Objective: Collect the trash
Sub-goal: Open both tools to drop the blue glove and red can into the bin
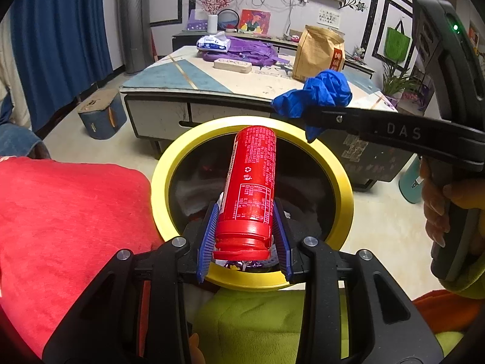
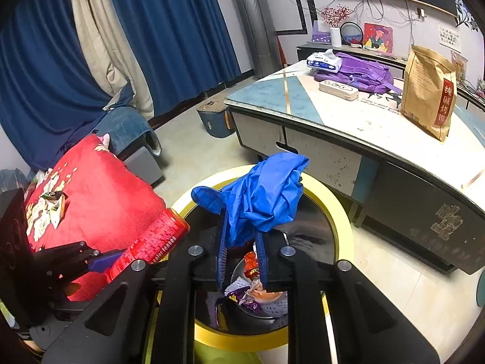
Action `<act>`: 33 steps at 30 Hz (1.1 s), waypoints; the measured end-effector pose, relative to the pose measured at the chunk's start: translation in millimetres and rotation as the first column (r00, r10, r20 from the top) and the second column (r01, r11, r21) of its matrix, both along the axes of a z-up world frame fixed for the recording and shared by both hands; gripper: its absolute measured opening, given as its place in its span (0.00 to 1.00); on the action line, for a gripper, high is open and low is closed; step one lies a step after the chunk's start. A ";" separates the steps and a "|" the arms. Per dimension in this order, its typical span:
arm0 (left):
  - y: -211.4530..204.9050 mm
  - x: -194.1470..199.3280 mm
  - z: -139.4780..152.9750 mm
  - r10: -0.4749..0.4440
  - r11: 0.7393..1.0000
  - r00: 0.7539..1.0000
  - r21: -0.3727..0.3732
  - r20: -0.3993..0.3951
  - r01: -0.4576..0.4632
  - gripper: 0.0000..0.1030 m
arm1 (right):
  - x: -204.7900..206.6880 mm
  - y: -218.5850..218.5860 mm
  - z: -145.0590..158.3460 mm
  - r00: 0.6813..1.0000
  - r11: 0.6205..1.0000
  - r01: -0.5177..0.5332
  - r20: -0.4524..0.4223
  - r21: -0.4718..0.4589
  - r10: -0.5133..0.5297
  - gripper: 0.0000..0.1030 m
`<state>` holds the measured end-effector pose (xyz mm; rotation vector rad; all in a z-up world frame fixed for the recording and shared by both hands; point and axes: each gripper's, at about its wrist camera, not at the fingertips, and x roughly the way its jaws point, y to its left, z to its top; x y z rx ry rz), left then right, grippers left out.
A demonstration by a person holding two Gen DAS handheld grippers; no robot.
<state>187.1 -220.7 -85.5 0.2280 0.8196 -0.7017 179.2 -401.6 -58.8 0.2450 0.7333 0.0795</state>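
Your left claw [image 1: 245, 239] grips a red can [image 1: 253, 182] and your right claw [image 2: 242, 257] a blue glove [image 2: 260, 197], both over the yellow-rimmed bin [image 2: 342, 230] holding wrappers [image 2: 257, 294].

A glossy red plastic bottle [image 1: 251, 188], wrapped in a shiny printed label, is seen clamped between ribbed blue pads [image 1: 209, 242] on the matt black plastic left gripper [image 1: 245, 242]. A crumpled blue glove [image 2: 260, 194] of thin, faintly shiny material is pinched in the right gripper [image 2: 242, 261]. The bin's yellow rim [image 1: 342, 182] is shown smooth and satin, the red cushion [image 1: 66, 227] soft and napped.
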 end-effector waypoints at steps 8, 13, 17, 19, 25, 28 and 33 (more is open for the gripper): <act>-0.6 0.5 -0.4 0.011 1.000 1.000 -0.004 -0.005 -0.011 0.27 | -1.1 -4.1 0.2 1.000 1.000 0.017 0.009 0.012 -0.017 0.36; 3.5 -0.3 1.0 0.039 0.999 0.999 0.002 0.009 -0.039 0.44 | -2.5 -6.7 3.6 0.999 0.999 0.041 0.024 0.018 -0.041 0.48; 9.1 -1.7 7.3 0.065 0.998 0.998 -0.015 0.023 -0.064 0.71 | -4.9 -7.2 6.6 0.998 0.998 0.055 0.039 0.006 -0.056 0.55; 14.2 -2.3 12.5 0.082 0.996 0.996 -0.034 0.030 -0.081 0.84 | -6.1 -6.7 7.8 0.997 0.998 0.059 0.045 0.002 -0.059 0.59; 28.9 -6.0 23.6 0.144 0.989 0.988 -0.037 0.062 -0.141 0.90 | -10.2 -2.5 13.8 0.995 0.998 0.064 0.076 -0.017 -0.062 0.69; 38.3 -10.7 29.1 0.173 0.985 0.981 -0.038 0.083 -0.170 0.90 | -13.1 2.0 17.8 0.994 0.998 0.058 0.094 -0.028 -0.055 0.71; 60.5 -19.3 44.4 0.244 0.970 0.958 -0.045 0.152 -0.240 0.90 | -17.4 13.1 26.0 0.991 0.999 0.038 0.131 -0.033 -0.033 0.73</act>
